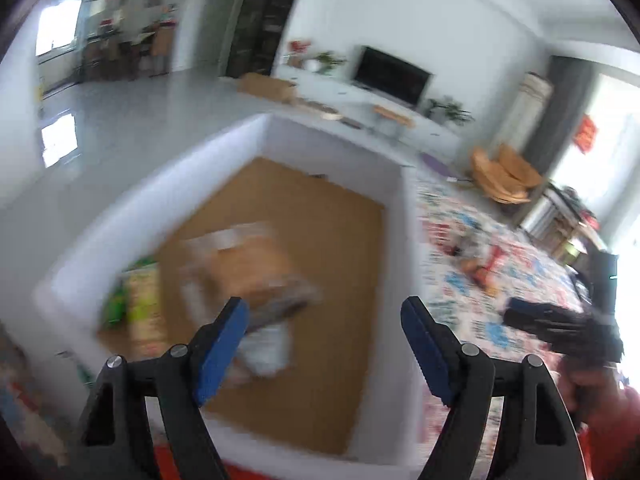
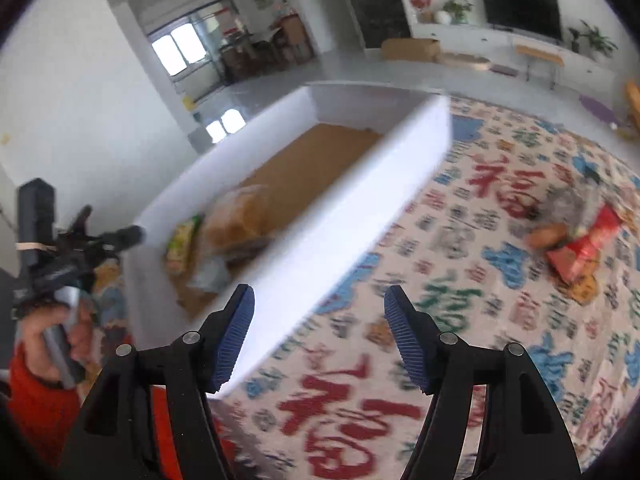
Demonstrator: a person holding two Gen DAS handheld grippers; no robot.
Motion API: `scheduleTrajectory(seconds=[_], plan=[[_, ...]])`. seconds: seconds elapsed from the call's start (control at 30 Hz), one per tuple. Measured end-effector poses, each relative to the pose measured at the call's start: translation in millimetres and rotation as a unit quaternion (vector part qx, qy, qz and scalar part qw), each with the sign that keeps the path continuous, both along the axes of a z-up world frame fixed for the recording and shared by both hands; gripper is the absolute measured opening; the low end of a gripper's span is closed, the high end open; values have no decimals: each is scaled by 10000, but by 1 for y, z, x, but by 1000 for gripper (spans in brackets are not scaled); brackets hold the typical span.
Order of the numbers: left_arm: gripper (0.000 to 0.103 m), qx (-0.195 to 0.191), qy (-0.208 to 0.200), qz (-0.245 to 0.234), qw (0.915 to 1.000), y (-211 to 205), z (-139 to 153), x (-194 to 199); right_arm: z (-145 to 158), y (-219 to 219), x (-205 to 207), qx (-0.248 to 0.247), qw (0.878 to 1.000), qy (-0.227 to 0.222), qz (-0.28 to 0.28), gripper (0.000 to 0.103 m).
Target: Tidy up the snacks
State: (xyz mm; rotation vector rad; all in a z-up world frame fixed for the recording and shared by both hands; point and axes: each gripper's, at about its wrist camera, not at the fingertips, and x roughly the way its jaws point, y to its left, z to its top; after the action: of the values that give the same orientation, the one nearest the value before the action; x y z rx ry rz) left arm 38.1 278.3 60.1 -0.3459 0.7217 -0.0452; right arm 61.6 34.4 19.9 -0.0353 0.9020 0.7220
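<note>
The left gripper [image 1: 324, 312] hangs with its jaws wide and empty over a white box [image 1: 160, 184] that has a brown floor; inside the box lie a clear bag of bread [image 1: 244, 276] and, beside it, a green and yellow packet [image 1: 136, 304]. The right gripper [image 2: 318, 300], also wide and empty, sits just outside the box's near wall above a patterned cloth [image 2: 460, 220]. More snacks [image 2: 576, 248], a red packet among them, lie on the cloth well apart from the box.

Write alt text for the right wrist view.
Open right tool hovers over the white box wall and patterned cloth. Snack bags lie inside the box; more snacks sit on the cloth at right. The left tool is at far left.
</note>
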Motion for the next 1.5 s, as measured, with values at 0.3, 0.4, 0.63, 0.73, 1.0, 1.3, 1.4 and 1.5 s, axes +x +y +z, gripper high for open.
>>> scheduleTrajectory(seconds=[0.3, 0.4, 0.63, 0.73, 1.0, 1.3, 1.4, 1.5], plan=[[95, -191, 102, -2132, 9768, -187, -17, 48, -82, -218, 14, -1666, 9530, -494, -2483, 71], [95, 208, 376, -2265, 9731, -232, -59, 76, -93, -262, 8, -1639, 9398, -496, -2959, 71], [95, 891, 784, -1868, 9752, -260, -122, 134, -97, -309, 10, -817, 9358, -213, -3421, 75], [95, 1318, 725, -1692, 9740, -266, -135, 147, -100, -305, 12, -879, 9366, -212, -3384, 77], [103, 1646, 861, -1751, 9669, -276, -141, 153, -107, -301, 10, -1267, 9316, -227, -3398, 83], [103, 1649, 859, -1749, 9669, -276, -141, 153, -107, -300, 10, -1326, 9311, -240, -3388, 84], [103, 1649, 859, -1749, 9669, -276, -141, 153, -107, -300, 10, -1325, 9311, -240, -3389, 84], [103, 1648, 859, -1748, 9669, -276, -141, 153, -107, -300, 10, -1326, 9311, -239, -3389, 84]])
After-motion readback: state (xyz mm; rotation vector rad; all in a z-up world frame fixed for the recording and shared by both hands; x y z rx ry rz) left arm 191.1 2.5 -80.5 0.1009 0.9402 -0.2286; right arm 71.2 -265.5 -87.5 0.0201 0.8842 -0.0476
